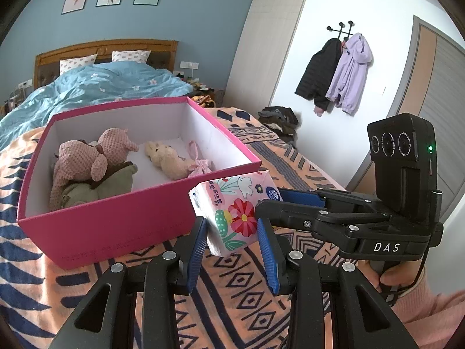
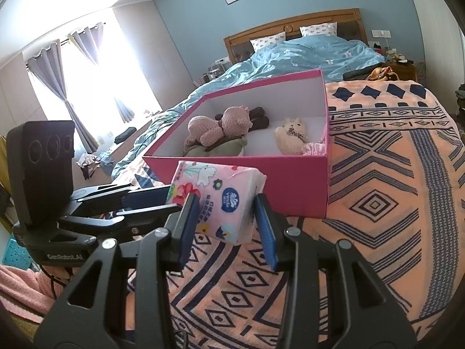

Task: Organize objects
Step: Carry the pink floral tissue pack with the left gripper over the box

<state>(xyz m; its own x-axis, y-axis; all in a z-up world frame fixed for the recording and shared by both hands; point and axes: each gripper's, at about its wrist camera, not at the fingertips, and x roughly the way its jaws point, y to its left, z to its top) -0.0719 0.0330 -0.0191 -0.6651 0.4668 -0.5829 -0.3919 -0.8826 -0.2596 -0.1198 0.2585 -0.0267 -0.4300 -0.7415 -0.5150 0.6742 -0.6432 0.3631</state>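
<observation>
Left wrist view: both ribbed-padded hand-held grippers, left (image 1: 232, 250) and right (image 1: 271, 200), are pinching a soft, rectangular tissue pack (image 1: 232, 213) just beside the rigid pink cardboard box (image 1: 116, 221).

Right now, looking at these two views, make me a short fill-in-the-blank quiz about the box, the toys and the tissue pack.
1. The box is ____ on the outside.
2. The plush toys lie ____ the box.
3. The tissue pack is held by ____ grippers: left gripper, right gripper.
4. The box rests on a patterned ____.

Missing words: pink; inside; both; blanket
</observation>
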